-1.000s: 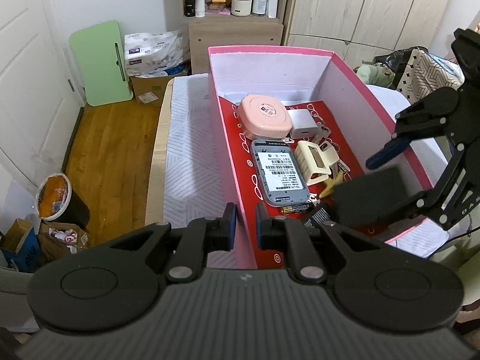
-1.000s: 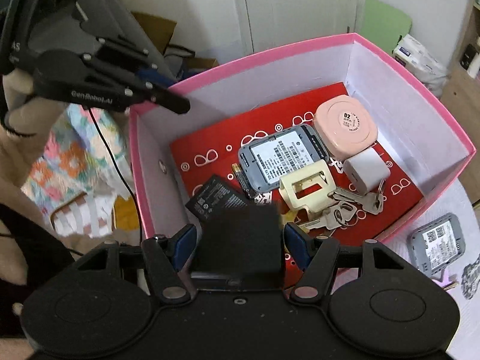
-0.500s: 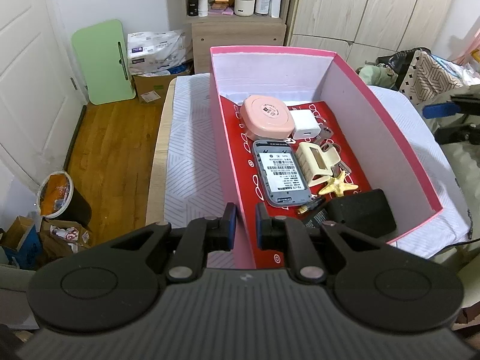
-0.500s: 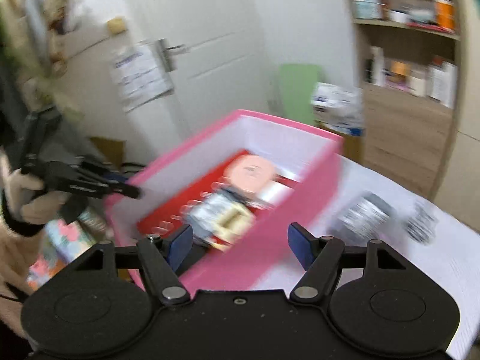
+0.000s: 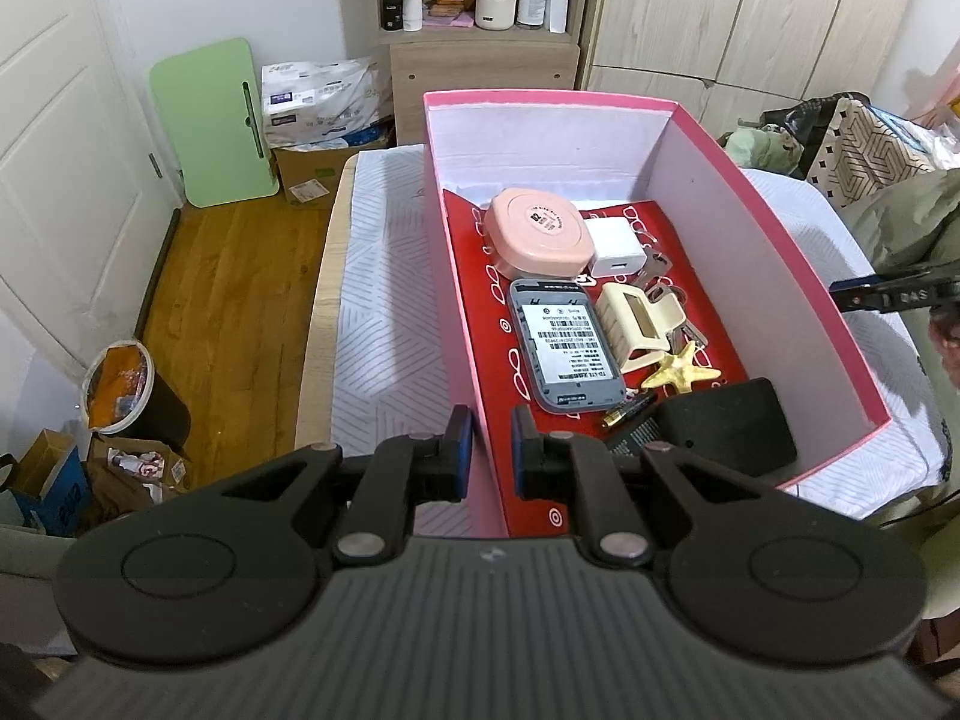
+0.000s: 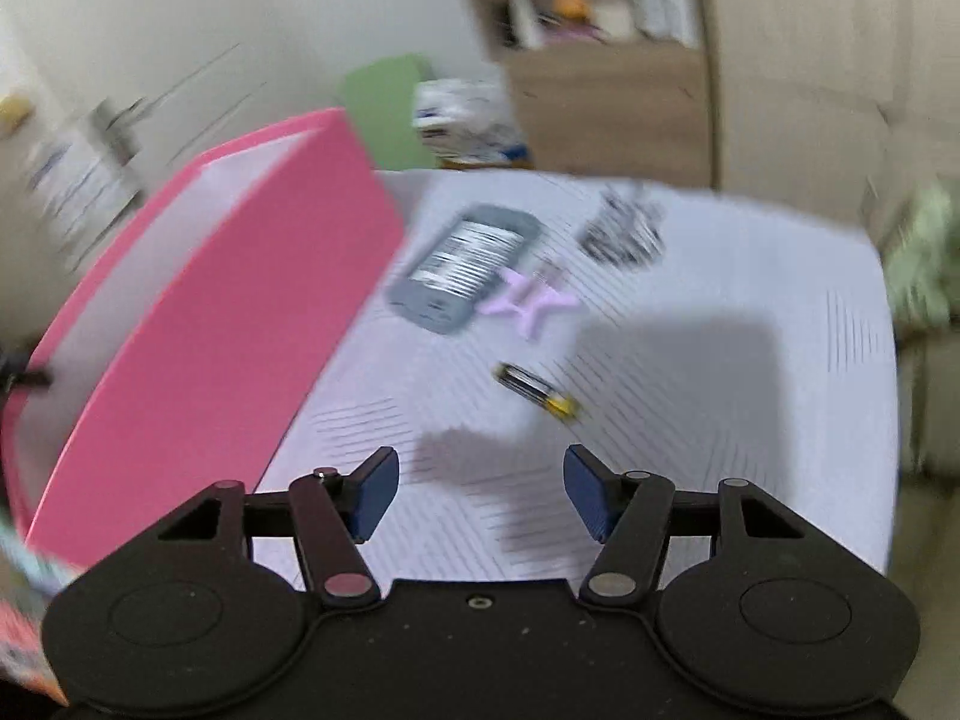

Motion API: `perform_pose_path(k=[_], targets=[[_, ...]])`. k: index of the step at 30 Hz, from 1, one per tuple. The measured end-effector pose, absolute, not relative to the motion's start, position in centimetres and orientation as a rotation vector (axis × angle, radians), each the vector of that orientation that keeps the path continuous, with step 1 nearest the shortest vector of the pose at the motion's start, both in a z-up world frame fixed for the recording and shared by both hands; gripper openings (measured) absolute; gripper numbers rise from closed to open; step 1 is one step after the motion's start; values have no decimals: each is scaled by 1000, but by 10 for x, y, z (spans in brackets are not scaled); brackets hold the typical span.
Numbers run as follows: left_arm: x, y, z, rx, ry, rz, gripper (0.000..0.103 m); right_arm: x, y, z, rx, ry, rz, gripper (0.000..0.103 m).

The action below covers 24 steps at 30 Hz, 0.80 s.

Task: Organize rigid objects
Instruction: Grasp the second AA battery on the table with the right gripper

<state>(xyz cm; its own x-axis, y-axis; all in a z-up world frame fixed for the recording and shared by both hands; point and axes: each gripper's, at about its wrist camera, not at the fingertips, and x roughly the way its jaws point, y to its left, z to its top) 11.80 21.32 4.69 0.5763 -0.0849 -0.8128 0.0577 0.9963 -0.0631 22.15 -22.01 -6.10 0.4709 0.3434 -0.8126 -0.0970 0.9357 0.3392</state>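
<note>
A pink box [image 5: 780,252] holds a pink round case [image 5: 537,231], a white charger [image 5: 615,246], a grey device [image 5: 564,348], a cream hair clip [image 5: 636,324], keys, a starfish [image 5: 681,367], a battery [image 5: 627,408] and a black pad [image 5: 729,429]. My left gripper [image 5: 491,441] is shut on the box's near wall. My right gripper [image 6: 480,492] is open and empty over the white cloth [image 6: 750,420], beside the box [image 6: 228,312]. On the cloth lie a grey device [image 6: 465,267], a lilac starfish [image 6: 531,303], a battery [image 6: 537,390] and a dark patterned thing [image 6: 624,228].
The box stands on a table with a white patterned cloth [image 5: 384,300]. A wood floor, a green board [image 5: 210,120] and a bin [image 5: 120,387] are to the left. A shelf unit [image 5: 480,30] and wardrobe stand behind. Bags lie at the right.
My right gripper let go of the black pad inside the box, opened, pulled out and swung right over the cloth. The left gripper stayed on the box wall.
</note>
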Motion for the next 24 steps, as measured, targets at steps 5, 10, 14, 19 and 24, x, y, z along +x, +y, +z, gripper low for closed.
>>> perform_pose_path(k=[5, 10, 14, 19, 24], targets=[[118, 213, 47, -29, 957, -85, 11, 222, -210, -73, 276, 973, 187, 66], [119, 212, 47, -28, 956, -85, 11, 227, -192, -80, 243, 896, 118, 68], [119, 212, 47, -28, 957, -86, 11, 227, -181, -84, 226, 837, 46, 71], [119, 212, 47, -28, 957, -86, 11, 220, -168, -89, 73, 780, -36, 44], [119, 212, 47, -28, 956, -85, 11, 216, -179, -84, 83, 776, 30, 26]])
